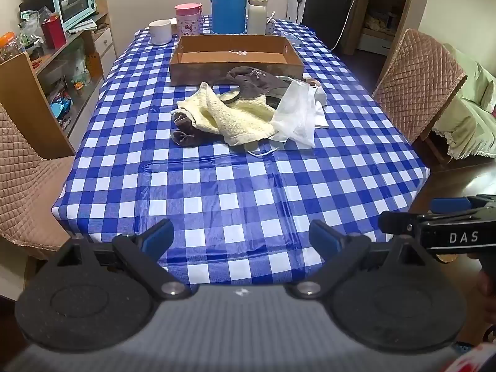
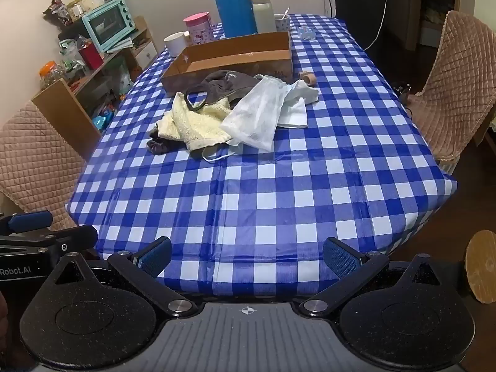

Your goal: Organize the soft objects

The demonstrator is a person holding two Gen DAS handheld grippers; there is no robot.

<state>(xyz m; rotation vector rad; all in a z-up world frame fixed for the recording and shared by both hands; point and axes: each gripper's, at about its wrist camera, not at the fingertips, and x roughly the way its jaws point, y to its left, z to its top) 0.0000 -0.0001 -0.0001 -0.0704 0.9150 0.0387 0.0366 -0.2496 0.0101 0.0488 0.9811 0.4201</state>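
1. Counter (image 1: 235, 204): covered in blue-and-white check cloth. The near half is bare; all the work sits in the far half.
2. Cardboard box (image 1: 236, 60): shallow, open-topped, near the far edge and roughly centred between the side edges. It looks empty apart from a small white scrap. Judged to be the bin for the soft things.
3. Pile of soft things, touching or just in front of the box's near wall:
   - cream towel (image 1: 235, 114), crumpled, on the pile's left and near side;
   - white mesh bag (image 1: 296, 114), draped over the towel's right end;
   - brown garment (image 1: 254, 82), at the back against the box;
   - dark socks (image 1: 183, 130), tucked under the towel's left end;
   - a white mask loop showing at the pile's near edge.
4. Left tongs (image 1: 241, 235): jaws spread wide, nothing between them, over the near edge and well short of the pile.
5. Right tongs (image 2: 247, 255): the same, wide and empty, at the near edge.
6. Step in hand: the start; nothing is in the box yet.
7. Next move, as I judge it: reach forward over the bare cloth, come down on a top layer (mesh bag or towel), and pinch one item alone.
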